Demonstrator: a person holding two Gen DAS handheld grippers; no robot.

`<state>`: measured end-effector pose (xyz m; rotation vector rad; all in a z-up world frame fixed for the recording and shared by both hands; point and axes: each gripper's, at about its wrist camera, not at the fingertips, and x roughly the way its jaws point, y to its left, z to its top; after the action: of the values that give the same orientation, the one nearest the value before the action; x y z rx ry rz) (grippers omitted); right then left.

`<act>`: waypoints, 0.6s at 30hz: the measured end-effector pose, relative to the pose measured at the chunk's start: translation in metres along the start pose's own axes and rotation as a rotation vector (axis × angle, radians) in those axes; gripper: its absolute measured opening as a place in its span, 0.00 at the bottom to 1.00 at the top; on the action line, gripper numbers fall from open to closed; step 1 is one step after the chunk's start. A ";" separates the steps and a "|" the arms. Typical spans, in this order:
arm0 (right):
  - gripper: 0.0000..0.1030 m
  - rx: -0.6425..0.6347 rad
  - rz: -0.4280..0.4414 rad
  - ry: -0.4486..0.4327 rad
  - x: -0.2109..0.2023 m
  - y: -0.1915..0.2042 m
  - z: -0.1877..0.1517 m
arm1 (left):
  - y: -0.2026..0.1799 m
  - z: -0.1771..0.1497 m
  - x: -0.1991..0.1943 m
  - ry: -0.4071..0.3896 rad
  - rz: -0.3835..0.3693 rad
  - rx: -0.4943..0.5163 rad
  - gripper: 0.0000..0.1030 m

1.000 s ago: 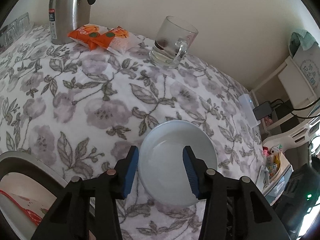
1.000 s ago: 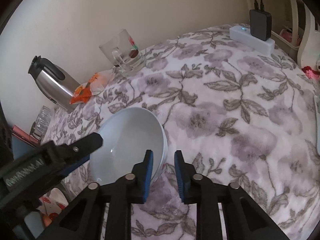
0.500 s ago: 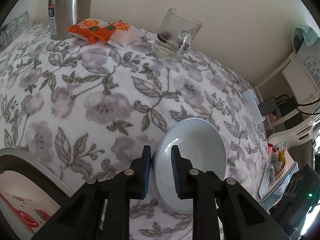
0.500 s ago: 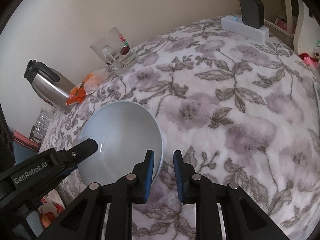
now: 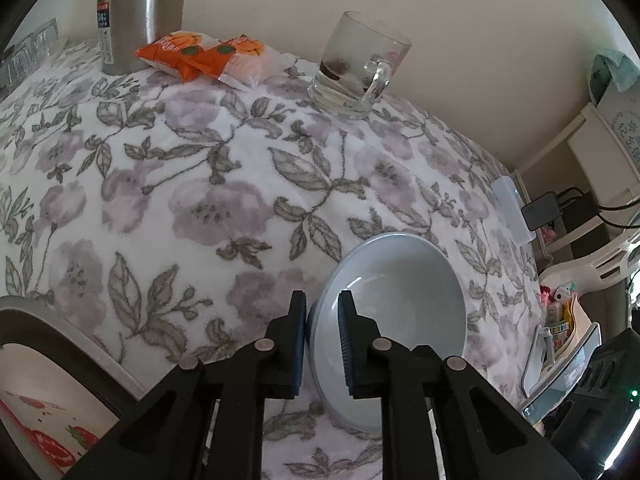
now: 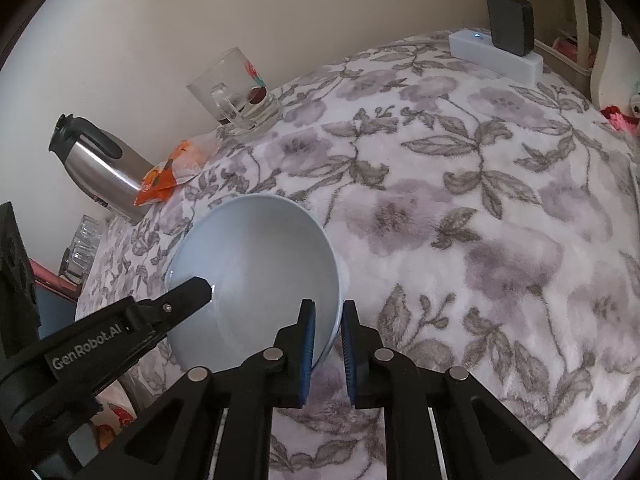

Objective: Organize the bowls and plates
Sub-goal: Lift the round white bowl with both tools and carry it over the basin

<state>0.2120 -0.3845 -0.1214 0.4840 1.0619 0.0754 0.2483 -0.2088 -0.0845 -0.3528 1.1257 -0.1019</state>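
Observation:
A pale blue bowl (image 5: 400,320) rests on the floral tablecloth (image 5: 200,184), tipped up on one side. My left gripper (image 5: 322,300) has its blue pads shut on the bowl's left rim, one pad inside and one outside. In the right wrist view the same bowl (image 6: 256,264) fills the middle. My right gripper (image 6: 328,308) straddles its near right rim with its jaws closing, and the pads press on the rim. One of the left gripper's black fingers (image 6: 188,292) reaches onto the bowl's opposite rim from the lower left.
A steel kettle (image 5: 136,12), orange snack packets (image 5: 200,56) and a glass mug (image 5: 356,68) stand along the back wall. A white power strip (image 6: 496,56) with a black charger lies at the far right edge. A grey-rimmed tray (image 5: 60,332) with red print sits lower left.
The left jaws went from wide open over the bowl to shut on its rim. The bowl has tilted up and shifted a little. The right jaws narrowed onto the near rim.

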 end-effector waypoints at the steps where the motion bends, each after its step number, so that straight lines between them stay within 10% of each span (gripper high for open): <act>1: 0.14 0.010 0.003 -0.001 -0.001 -0.002 0.000 | -0.002 0.000 -0.001 -0.001 -0.001 0.008 0.15; 18: 0.14 -0.020 -0.037 -0.073 -0.069 0.018 -0.005 | -0.013 -0.003 -0.065 -0.044 -0.114 0.027 0.15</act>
<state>0.1764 -0.3863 -0.0596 0.4460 0.9971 0.0357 0.2184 -0.2045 -0.0251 -0.3935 1.0596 -0.2081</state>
